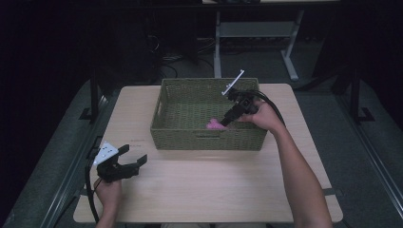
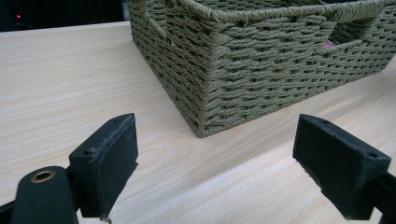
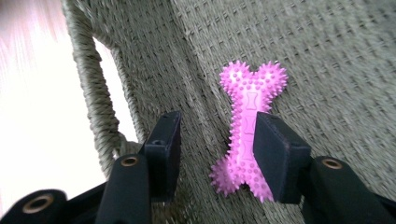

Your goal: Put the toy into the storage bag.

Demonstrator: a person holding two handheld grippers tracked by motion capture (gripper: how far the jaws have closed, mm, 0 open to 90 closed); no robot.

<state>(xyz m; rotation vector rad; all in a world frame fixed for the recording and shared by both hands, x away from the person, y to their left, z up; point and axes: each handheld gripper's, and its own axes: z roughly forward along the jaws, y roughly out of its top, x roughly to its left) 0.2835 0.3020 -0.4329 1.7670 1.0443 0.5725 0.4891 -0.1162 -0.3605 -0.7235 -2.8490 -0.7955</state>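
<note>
A pink spiky bone-shaped toy (image 1: 215, 125) (image 3: 250, 93) lies on the floor of a green woven basket (image 1: 206, 142) (image 3: 327, 56), near its front wall. My right gripper (image 1: 223, 122) (image 3: 217, 126) reaches down into the basket and is open. The toy rests against its right pad (image 3: 275, 154), while the left pad stands clear of it. My left gripper (image 1: 136, 154) (image 2: 215, 140) hovers over the table at the front left, open with nothing between its jaws, and faces the basket's corner (image 2: 205, 93).
The basket stands at the back middle of a light wooden table (image 1: 214, 190) (image 2: 70, 70). A handle slot (image 3: 112, 93) opens in the basket wall beside my right gripper. Dark floor and desk legs (image 1: 290, 61) lie beyond the table.
</note>
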